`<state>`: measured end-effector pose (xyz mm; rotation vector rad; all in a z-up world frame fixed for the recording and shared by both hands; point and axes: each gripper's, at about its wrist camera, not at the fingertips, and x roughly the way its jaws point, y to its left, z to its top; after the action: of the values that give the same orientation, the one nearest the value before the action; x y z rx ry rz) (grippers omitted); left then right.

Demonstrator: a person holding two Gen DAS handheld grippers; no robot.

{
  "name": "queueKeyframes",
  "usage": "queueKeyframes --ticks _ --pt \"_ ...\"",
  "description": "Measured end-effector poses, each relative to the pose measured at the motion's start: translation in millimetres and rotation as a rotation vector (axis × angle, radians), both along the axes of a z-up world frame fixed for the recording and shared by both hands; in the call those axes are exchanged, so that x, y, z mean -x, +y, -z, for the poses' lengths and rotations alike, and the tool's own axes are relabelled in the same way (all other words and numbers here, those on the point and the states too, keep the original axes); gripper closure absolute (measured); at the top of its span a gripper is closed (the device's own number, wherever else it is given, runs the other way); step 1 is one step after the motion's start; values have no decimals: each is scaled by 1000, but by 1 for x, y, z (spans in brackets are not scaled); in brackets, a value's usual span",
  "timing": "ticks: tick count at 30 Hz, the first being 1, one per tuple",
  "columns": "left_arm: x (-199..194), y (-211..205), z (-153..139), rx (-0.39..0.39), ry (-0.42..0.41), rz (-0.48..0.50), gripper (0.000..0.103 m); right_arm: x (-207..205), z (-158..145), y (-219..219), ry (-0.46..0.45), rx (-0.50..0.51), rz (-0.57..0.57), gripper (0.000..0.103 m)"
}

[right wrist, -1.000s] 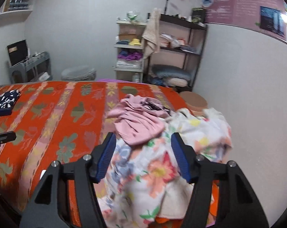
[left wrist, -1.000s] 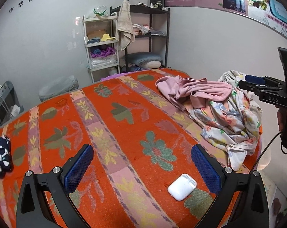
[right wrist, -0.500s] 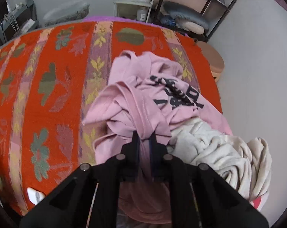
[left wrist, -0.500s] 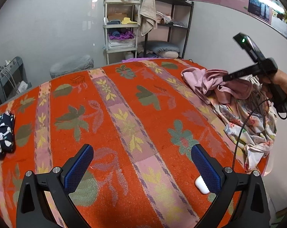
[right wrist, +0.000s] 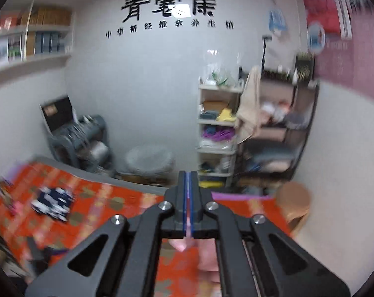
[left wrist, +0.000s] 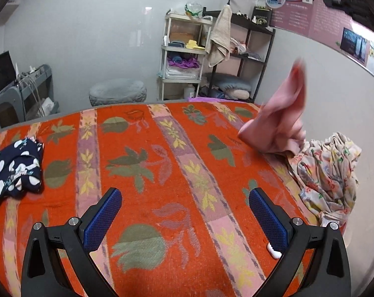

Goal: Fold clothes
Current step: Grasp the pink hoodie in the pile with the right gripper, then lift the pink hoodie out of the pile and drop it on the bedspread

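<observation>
The pink garment [left wrist: 283, 121], plain and blurred, hangs lifted above the bed's [left wrist: 162, 173] right edge beside a floral heap [left wrist: 327, 170]. The right tongs [right wrist: 188, 198] have just closed, pinching pink cloth. Large black wall characters show only in the right view. The left tongs [left wrist: 184, 219] stand wide, nothing between them, near a white case [left wrist: 273, 250].
</observation>
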<state>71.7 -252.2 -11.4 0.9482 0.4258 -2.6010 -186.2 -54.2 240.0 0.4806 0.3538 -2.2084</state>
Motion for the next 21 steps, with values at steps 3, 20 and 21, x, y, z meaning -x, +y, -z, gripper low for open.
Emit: queueKeyframes --ticks 3,20,21 --pt "-10 -5 8 -16 -14 -5 0 1 54 -8 32 -220 75 4" --pt "25 0 29 56 -96 18 0 102 379 -44 35 -1148 119 30" --pt "27 0 31 55 -100 20 0 103 388 -47 66 -1182 133 33"
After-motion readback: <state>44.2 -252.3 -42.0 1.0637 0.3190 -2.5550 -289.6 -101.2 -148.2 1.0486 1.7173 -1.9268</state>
